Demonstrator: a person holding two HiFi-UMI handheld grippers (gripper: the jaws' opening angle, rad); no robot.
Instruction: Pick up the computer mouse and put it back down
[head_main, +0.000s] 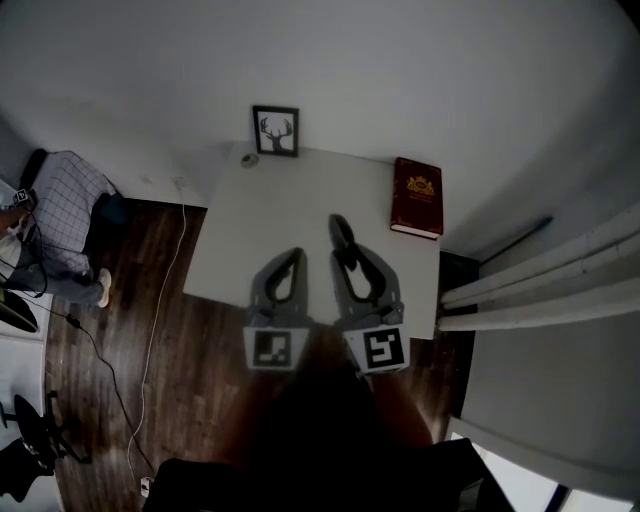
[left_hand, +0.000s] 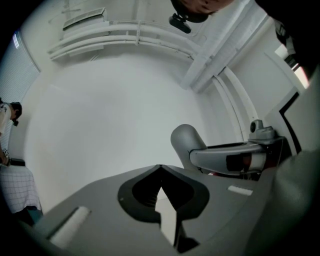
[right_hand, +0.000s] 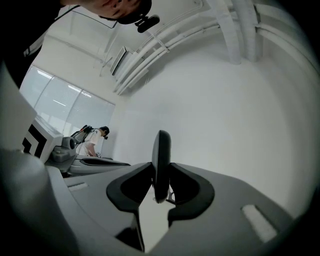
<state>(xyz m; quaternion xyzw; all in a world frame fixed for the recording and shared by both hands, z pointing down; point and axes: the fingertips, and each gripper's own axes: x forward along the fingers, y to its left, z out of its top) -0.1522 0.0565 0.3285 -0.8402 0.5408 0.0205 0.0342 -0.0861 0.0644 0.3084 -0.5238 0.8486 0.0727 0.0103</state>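
In the head view a dark computer mouse is held above the white table, standing on edge between the jaws of my right gripper, which is shut on it. The right gripper view shows the mouse edge-on, pinched from both sides in my right gripper. My left gripper hovers just to the left of it, shut with nothing in it. In the left gripper view its jaws meet at a point, and the right gripper's body shows at the right.
A framed deer picture and a small round object stand at the table's far edge, a red book at its far right corner. A person sits at the left; a cable runs over the dark wood floor.
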